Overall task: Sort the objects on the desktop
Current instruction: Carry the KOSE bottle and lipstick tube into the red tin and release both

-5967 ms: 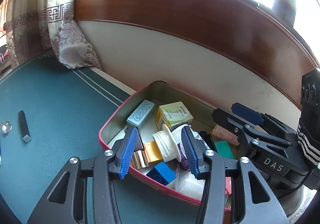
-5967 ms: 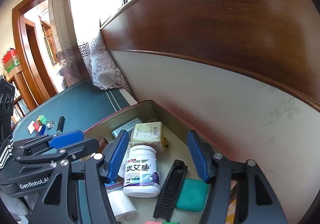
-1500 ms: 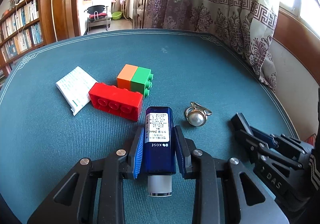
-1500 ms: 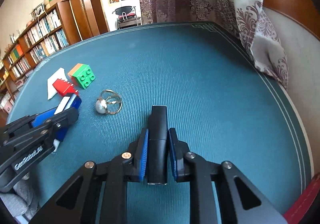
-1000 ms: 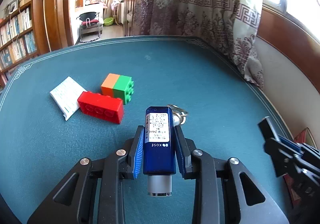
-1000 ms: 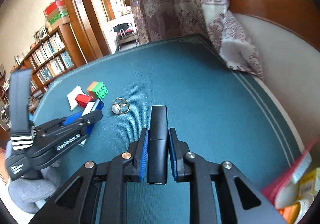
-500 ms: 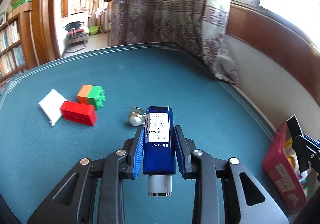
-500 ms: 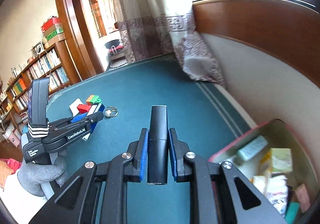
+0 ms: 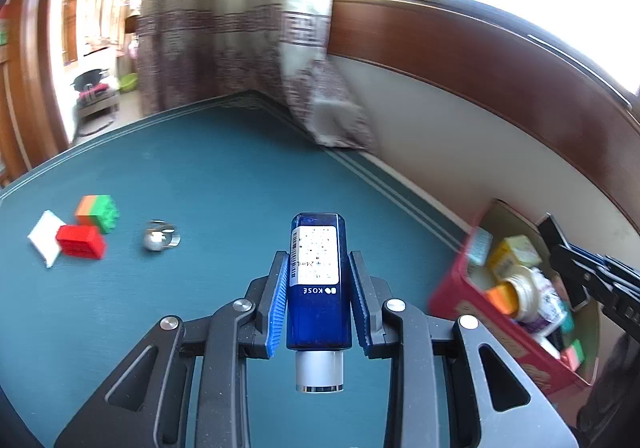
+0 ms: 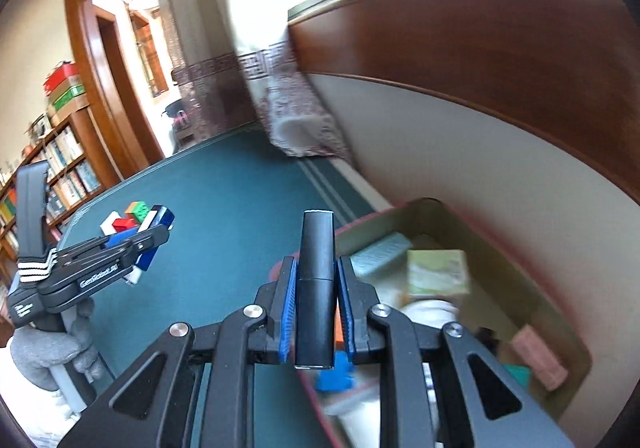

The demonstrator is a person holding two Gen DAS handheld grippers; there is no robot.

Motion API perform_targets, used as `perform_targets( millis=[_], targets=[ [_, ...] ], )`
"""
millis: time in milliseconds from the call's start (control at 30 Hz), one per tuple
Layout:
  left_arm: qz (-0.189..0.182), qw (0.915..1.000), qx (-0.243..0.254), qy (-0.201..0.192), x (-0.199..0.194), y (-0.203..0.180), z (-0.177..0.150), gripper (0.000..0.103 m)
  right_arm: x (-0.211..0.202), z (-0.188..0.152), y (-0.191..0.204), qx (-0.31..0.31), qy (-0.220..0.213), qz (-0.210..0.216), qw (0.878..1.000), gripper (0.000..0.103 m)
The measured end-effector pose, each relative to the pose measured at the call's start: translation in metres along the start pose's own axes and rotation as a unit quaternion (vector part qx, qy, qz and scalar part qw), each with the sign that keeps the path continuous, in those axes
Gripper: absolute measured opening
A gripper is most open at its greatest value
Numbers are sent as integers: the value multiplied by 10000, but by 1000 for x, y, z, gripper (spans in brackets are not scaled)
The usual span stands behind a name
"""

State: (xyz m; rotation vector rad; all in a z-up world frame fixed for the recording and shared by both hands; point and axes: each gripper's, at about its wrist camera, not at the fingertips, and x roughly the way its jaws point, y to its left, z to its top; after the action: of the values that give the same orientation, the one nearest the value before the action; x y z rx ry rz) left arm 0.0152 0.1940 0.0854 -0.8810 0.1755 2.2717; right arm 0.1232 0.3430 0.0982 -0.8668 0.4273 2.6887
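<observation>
My left gripper (image 9: 319, 262) is shut on a dark blue KOSE bottle (image 9: 318, 284) with a silver cap, held above the green tabletop (image 9: 224, 184). My right gripper (image 10: 316, 266) is shut on a slim black tube (image 10: 316, 284), at the near rim of the red-walled box (image 10: 532, 280) filled with small items. That box (image 9: 472, 312) sits at the right in the left wrist view, where the right gripper (image 9: 592, 272) reaches over it. The left gripper (image 10: 132, 248) with the blue bottle also shows at the left of the right wrist view.
A red brick (image 9: 80, 241), an orange-green brick (image 9: 98, 210), a white packet (image 9: 44, 236) and a pearl ring (image 9: 160, 238) lie on the table's left part. A patterned curtain (image 9: 328, 116) hangs onto the far table edge by the wall. A gloved hand (image 10: 44, 348) holds the left gripper.
Both grippers have swung right from the bricks toward the box, each keeping its grip. The box now fills the right wrist view's lower right and has come into the left wrist view.
</observation>
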Motion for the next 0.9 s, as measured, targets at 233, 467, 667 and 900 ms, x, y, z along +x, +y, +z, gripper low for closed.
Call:
perform_targets(
  millis=[233,467,667,900],
  targets=[
    [-473,9984,299,92,3,-50,3,31,-10,-4,-28,177,-3,-131,9998,22],
    [-763,9952,586,196,10,-92,3,31,-17,-7,-43,209,-96,-220,9995,22],
    [-896,9931,712,237,14,-116,3,32,-21,-8,-56,319,-138,-247,9991,22],
    [-989,9919,717,341,24,-131,3,32,-21,-8,-66,420,-126,-258,9987,22]
  ],
)
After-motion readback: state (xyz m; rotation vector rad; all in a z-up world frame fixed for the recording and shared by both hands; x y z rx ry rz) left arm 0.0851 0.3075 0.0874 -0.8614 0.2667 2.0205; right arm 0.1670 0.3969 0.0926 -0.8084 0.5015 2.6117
